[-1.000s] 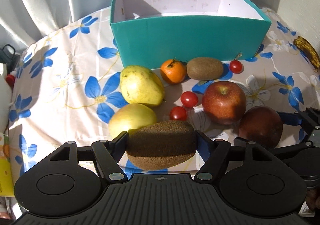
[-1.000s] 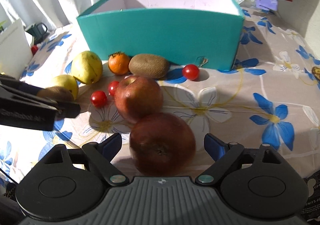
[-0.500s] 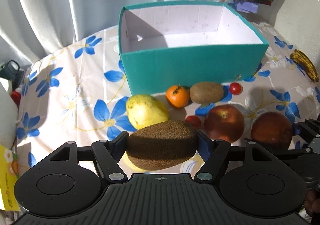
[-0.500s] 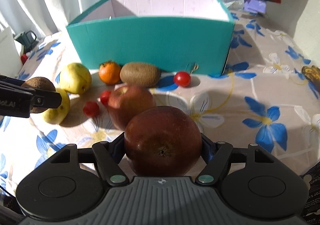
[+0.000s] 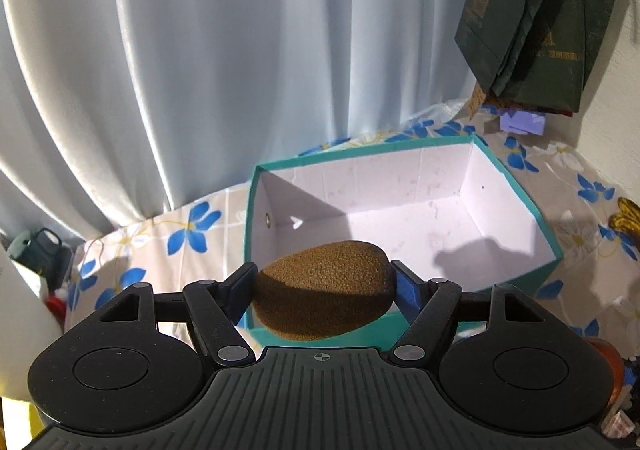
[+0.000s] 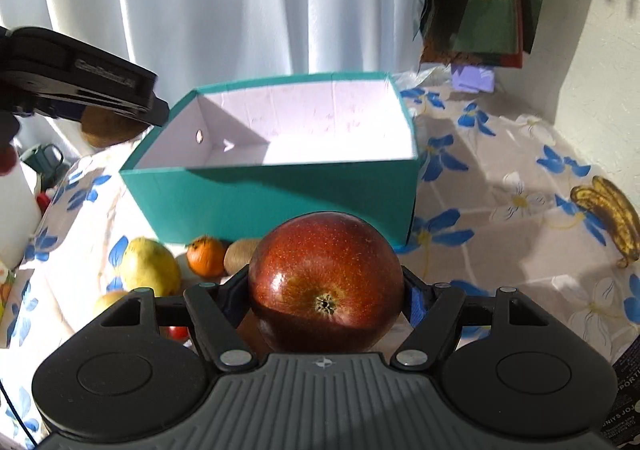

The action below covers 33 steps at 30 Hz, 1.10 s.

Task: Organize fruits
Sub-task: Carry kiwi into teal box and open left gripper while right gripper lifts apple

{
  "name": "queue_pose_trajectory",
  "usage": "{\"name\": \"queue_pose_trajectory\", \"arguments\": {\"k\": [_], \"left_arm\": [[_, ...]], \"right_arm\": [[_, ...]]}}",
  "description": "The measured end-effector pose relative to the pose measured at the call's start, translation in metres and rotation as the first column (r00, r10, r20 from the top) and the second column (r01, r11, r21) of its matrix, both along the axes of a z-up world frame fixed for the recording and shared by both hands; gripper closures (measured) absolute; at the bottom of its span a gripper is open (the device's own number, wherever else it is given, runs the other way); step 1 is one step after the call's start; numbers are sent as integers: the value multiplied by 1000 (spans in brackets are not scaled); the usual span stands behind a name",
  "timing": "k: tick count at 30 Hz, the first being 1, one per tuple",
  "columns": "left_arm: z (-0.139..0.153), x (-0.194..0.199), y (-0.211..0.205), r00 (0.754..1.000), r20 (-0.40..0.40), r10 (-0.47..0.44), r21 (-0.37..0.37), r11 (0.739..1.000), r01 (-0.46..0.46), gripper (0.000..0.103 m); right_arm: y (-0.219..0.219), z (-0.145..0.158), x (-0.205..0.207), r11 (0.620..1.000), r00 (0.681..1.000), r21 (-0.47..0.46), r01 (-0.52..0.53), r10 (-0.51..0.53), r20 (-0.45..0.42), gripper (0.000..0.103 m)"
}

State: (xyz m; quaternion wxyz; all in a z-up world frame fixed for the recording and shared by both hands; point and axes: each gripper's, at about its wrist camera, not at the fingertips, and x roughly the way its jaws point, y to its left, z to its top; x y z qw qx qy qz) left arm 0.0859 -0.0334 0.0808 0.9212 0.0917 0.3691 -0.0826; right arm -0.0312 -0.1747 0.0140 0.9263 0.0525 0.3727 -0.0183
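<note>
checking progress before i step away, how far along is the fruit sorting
Nothing is sorted yet: the teal box is empty inside. In hand: the left gripper clamps a kiwi in front of the box, and the right gripper clamps a red apple. Left on the cloth: a pear, a tangerine, another kiwi, a cherry tomato and bananas.

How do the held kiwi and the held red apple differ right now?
Skin: the kiwi is matte, fuzzy brown; the red apple is glossy with fine speckles.
Shape: the kiwi is a sideways oval; the apple is round, its blossom end facing the camera.
Grip: the kiwi sits in the left tool, the apple in the right tool.
Both are pinched, near the empty teal box.
</note>
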Motion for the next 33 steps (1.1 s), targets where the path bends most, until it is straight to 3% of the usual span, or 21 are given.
{"name": "queue_pose_trajectory", "arguments": {"k": [11, 23, 31, 33], "left_arm": [[-57, 65, -22, 996, -89, 18, 14, 1000, -17, 27], [-112, 105, -29, 953, -297, 59, 55, 997, -45, 27], [-113, 112, -27, 936, -347, 58, 19, 998, -55, 26], [-110, 110, -27, 943, -329, 57, 15, 998, -56, 16]], "right_arm": [[-18, 11, 8, 999, 998, -5, 53, -53, 33, 30], [-29, 13, 12, 996, 994, -4, 93, -93, 52, 30], [-32, 16, 17, 994, 992, -12, 107, -106, 62, 30], [-32, 16, 17, 994, 992, -14, 108, -107, 66, 30]]}}
